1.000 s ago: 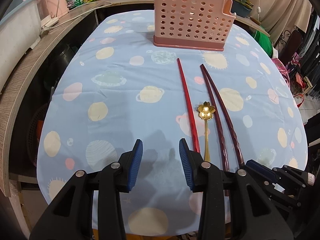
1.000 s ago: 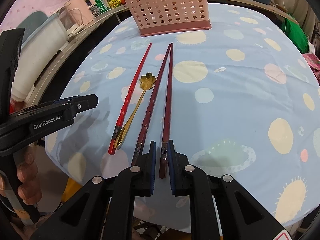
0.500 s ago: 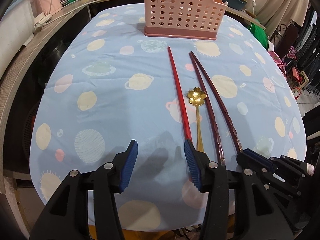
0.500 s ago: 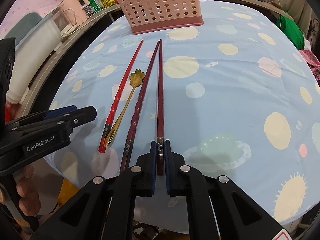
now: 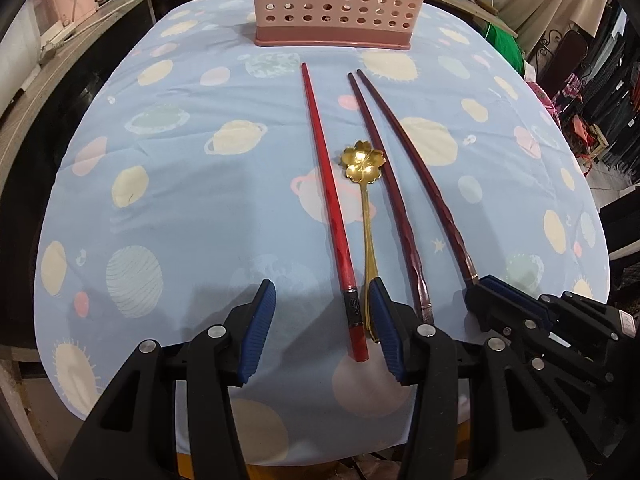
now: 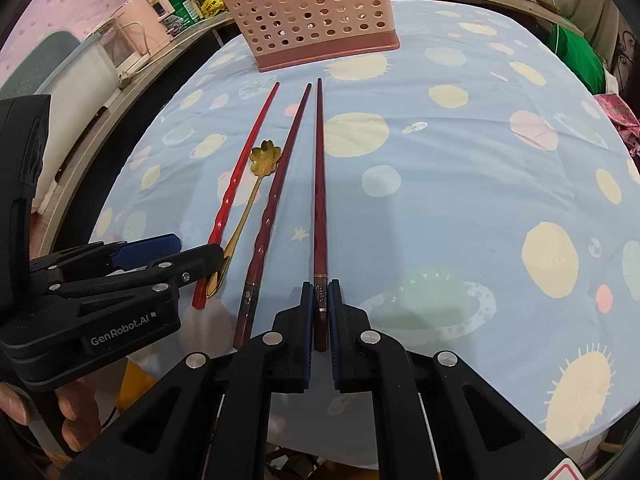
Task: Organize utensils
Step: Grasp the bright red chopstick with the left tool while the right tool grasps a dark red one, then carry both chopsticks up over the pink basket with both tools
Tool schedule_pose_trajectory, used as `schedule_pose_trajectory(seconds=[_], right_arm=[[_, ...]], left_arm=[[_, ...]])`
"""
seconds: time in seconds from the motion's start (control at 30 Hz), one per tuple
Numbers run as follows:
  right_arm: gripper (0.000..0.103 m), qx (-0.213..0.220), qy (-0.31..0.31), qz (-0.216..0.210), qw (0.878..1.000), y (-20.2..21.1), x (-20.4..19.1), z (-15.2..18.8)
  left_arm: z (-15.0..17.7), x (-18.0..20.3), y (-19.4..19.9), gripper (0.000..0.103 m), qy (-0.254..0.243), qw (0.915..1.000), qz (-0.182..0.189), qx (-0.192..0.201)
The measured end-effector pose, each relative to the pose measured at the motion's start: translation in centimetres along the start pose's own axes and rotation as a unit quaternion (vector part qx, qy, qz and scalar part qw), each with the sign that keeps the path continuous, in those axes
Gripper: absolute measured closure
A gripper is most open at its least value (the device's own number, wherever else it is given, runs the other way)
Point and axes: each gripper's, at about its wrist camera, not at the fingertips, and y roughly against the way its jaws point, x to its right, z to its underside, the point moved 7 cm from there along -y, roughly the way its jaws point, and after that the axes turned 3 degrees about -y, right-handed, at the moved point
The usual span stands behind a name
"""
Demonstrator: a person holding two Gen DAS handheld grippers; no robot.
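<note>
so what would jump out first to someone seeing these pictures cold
Probably the row of long utensils lying lengthwise on the blue planet-print tablecloth: a bright red chopstick, a gold flower-bowled spoon and two dark maroon chopsticks. Next, the right gripper clamped on the rightmost maroon chopstick's near end, while the left gripper sits open around the red chopstick's end. Behind them stands a perforated pink plastic utensil holder.

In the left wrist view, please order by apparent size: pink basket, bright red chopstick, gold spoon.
1. Pink basket, though its top is cut off.
2. Bright red chopstick, longest.
3. Gold spoon, shortest.
The basket lies farthest away, so its real lead may be greater.
</note>
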Motion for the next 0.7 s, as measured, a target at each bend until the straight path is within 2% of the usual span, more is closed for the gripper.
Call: schedule_pose_trajectory(seconds=[0.23,0.5,0.6,0.7], right_arm=[[0.096,0.0,0.0,0.0,1.0,0.01,0.04,-0.03],[0.096,0.0,0.0,0.001,1.0,0.03,0.06,-0.03],[0.096,0.0,-0.001,0.001,1.0,0.04,0.04,-0.03],[0.096,0.001,-0.001,0.001,1.0,0.08,0.06,-0.02]], left_arm=[[0.16,-0.01,0.09,0.058,-0.001,1.0,-0.006,0.002],[0.44,-0.19,0.15,0.063,-0.008,0.9997,-0.021,0.003],[0.54,-0.3,0.22,0.075,-0.011,0.9995,-0.029,0.005],[0.57,-0.56,0.3,0.093,-0.008,0.9996,-0.026,0.005]])
